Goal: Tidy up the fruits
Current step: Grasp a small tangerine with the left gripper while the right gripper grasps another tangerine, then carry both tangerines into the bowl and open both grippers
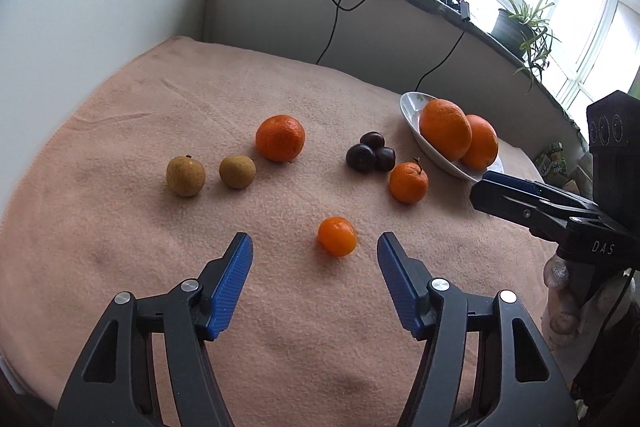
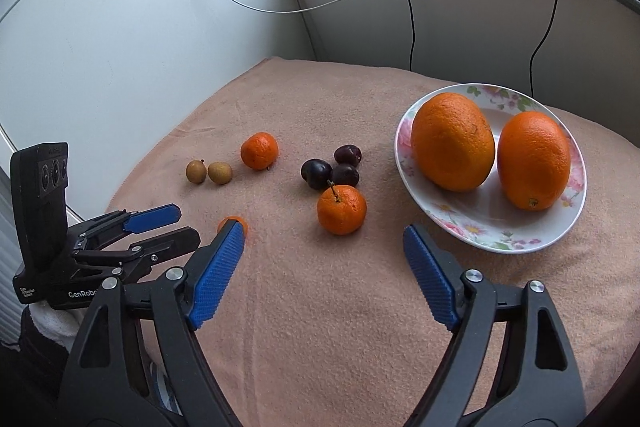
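1. Fruit lay scattered over the peach-coloured towel (image 1: 120, 131) that covered your table, with only the two big oranges (image 2: 453, 142) on the flowered plate (image 2: 480, 227) at the right side.
2. Those oranges were large, oval and pebbly-skinned, lying side by side and touching or nearly so.
3. Three dark, glossy plums (image 2: 330, 169) sat bunched together near the middle of the towel, touching one another.
4. A stemmed tangerine (image 2: 342, 209) rested just in front of the plums, between them and your right gripper (image 2: 324, 233).
5. A larger tangerine (image 1: 280, 137) stood apart, further back, beside two small brown-green round fruits (image 1: 185, 175) lined up to its left.
6. The smallest orange fruit (image 1: 337, 236), smooth and shiny, lay nearest you, just beyond the tips of your left gripper (image 1: 316, 243).
7. Your left gripper hung above the towel with its blue-padded jaws spread apart, wider than that small fruit, holding nothing.
8. Your right gripper was likewise spread wide and empty, its jaws pointing at the towel between the stemmed tangerine and the plate's near rim.
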`<act>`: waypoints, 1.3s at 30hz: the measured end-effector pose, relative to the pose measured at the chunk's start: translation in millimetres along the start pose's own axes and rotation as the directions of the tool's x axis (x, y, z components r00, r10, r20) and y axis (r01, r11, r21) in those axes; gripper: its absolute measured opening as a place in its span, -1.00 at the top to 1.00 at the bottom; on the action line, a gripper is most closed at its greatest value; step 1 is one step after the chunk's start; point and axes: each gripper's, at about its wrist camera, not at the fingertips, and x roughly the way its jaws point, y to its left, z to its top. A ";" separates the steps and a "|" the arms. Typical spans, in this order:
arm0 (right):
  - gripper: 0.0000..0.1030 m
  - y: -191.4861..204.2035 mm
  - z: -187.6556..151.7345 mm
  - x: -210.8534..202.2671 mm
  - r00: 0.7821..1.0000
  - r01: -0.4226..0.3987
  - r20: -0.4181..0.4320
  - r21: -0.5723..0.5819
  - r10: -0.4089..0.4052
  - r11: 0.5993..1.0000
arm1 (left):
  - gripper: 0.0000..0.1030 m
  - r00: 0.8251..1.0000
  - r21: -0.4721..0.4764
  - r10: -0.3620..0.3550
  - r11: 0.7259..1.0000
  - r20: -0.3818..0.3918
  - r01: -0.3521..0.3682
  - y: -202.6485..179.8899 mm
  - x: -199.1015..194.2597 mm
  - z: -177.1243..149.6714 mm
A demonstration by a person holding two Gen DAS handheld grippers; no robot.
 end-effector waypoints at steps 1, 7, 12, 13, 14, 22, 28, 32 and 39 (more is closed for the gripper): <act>-0.50 0.4 -0.3 4.5 1.000 0.007 -0.009 0.000 -0.007 1.000 | -0.14 1.000 0.002 -0.006 1.000 -0.005 0.006 -1.9 1.8 -0.5; -0.09 -4.0 1.8 28.3 0.998 0.023 -0.059 0.017 -0.022 1.000 | 0.10 0.999 0.029 -0.022 0.999 -0.027 0.023 -6.8 9.6 -0.3; -0.02 -6.2 6.2 40.9 0.997 0.036 -0.071 0.024 -0.034 0.999 | 0.26 0.998 0.042 -0.038 0.998 -0.049 0.040 -8.2 18.1 0.3; -0.02 -6.7 6.9 42.9 0.997 0.042 -0.073 0.025 -0.040 0.999 | 0.26 0.998 0.043 -0.039 0.998 -0.051 0.041 -8.6 19.4 0.3; -0.02 -6.9 7.5 44.9 0.996 0.046 -0.075 0.025 -0.044 0.999 | 0.26 0.998 0.043 -0.038 0.998 -0.055 0.041 -9.1 20.5 0.1; 0.07 -8.4 9.4 60.2 0.994 0.057 -0.098 0.027 -0.054 0.998 | 0.45 0.997 0.056 -0.029 0.998 -0.072 0.033 -11.3 29.2 -0.6; 0.08 -5.1 11.0 70.1 0.992 0.066 -0.104 0.018 -0.064 0.998 | 0.56 0.997 0.049 -0.029 0.998 -0.072 0.033 -9.4 31.1 0.1; 0.23 -4.8 12.6 72.0 0.993 0.056 -0.103 0.014 -0.054 0.998 | 0.57 0.997 0.045 -0.031 0.998 -0.070 0.034 -8.8 31.4 -0.5; 0.25 -6.6 8.7 64.5 0.995 0.046 -0.089 0.021 -0.044 0.999 | 0.58 0.998 0.028 -0.038 0.999 -0.059 0.039 -7.8 30.0 0.0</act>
